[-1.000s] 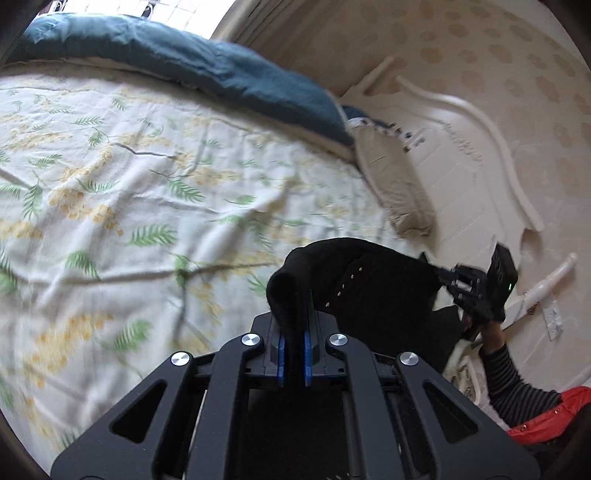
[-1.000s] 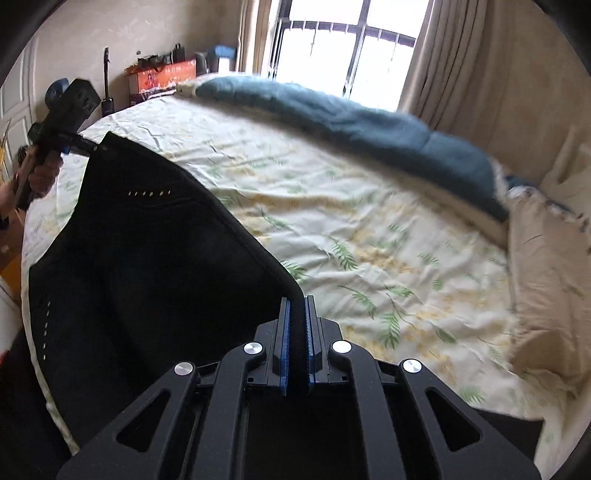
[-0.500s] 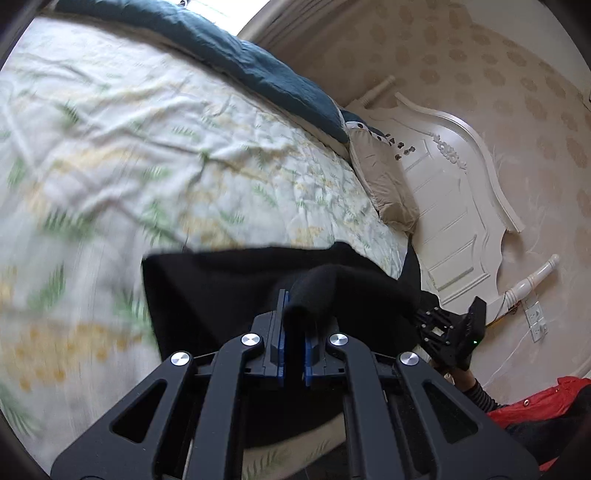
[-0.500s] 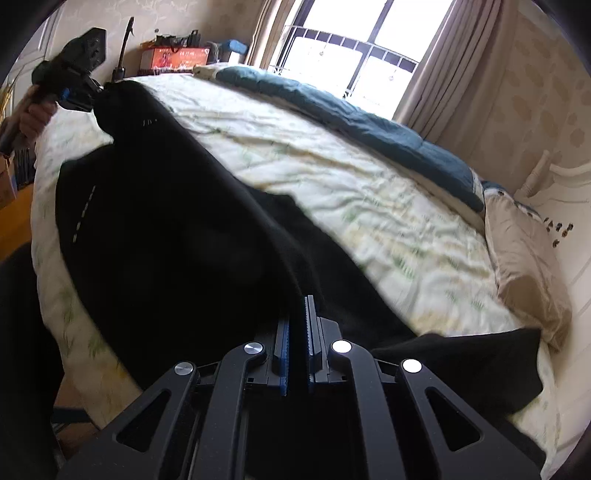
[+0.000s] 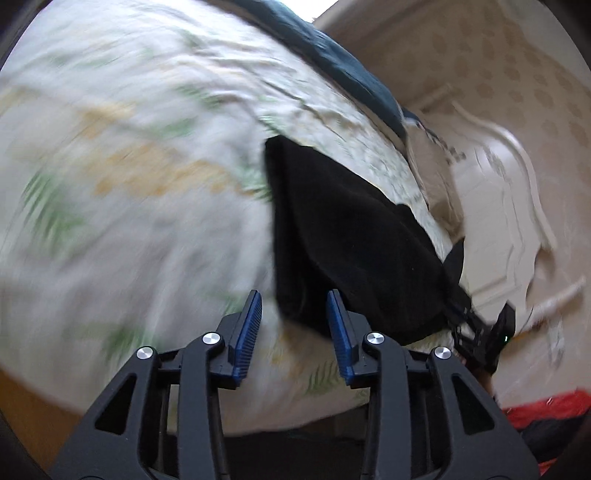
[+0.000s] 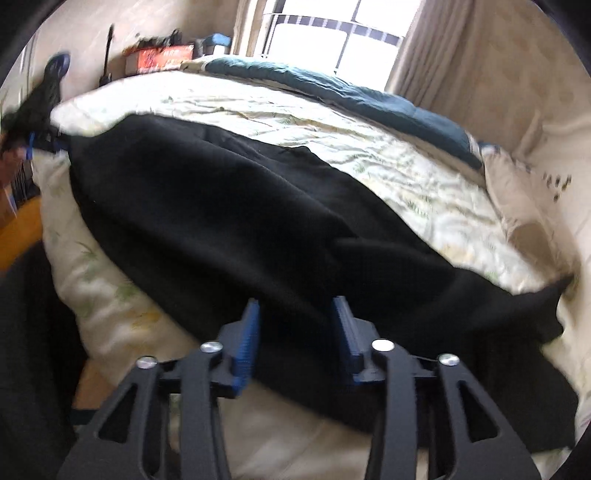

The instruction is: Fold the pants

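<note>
Previously lifted and clamped in both closed grippers; now lying flat on the bed and released. Bed (image 6: 388, 147) with leaf-print sheet fills both views, blurred in the left wrist view. Dark blue duvet (image 6: 369, 96) bunched along the far edge below the window (image 6: 332, 33); beige pillow (image 6: 517, 192) at the far right by the white headboard (image 5: 498, 192). Black pants (image 6: 229, 206) spread across the near side of the bed, running from the far left to the near right, one end draped off the right edge. Right gripper (image 6: 295, 332): jaws opening, blue pads apart, fabric lying between them but not pinched. Left gripper (image 5: 293, 325): jaws opening, a corner of the pants (image 5: 332, 229) just ahead between the pads, not pressed. Red cloth (image 5: 546, 410) at the near right edge, identity unclear.
</note>
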The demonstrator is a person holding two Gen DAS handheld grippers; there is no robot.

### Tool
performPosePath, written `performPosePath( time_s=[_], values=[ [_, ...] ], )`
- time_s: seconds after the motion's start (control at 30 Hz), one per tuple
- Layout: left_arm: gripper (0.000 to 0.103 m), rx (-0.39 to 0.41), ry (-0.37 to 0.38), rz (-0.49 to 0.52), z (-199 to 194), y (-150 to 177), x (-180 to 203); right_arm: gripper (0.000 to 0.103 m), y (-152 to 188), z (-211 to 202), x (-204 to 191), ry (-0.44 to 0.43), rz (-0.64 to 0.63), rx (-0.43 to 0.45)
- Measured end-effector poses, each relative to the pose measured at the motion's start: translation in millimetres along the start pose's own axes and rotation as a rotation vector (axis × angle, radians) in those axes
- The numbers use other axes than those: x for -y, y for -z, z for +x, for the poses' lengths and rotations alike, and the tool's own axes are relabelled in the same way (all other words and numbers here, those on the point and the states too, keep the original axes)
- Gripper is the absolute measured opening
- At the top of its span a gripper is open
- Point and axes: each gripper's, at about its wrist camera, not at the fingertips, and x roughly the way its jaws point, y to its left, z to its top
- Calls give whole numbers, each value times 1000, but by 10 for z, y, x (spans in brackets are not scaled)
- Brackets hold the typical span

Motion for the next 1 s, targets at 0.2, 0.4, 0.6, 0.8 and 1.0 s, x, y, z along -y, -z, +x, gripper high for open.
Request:
performPosePath(
  time_s=[0.2, 0.4, 0.6, 0.8, 1.0],
  values=[
    [46, 100, 76, -81, -107, 375, 307, 47, 43, -36, 384, -277, 404, 15],
    [47, 140, 136, -117, 177, 407, 520, 53, 55, 109, 338, -400, 555, 10],
    [47, 152, 148, -210, 292, 417, 427, 59, 173, 248, 239, -605, 762, -12],
    [55, 192, 112, -236, 181, 488, 369, 59, 195, 287, 174, -662, 838, -2],
    [55, 201, 138, -271, 221, 431, 296, 60, 189, 313, 150, -665, 851, -4]
  ],
)
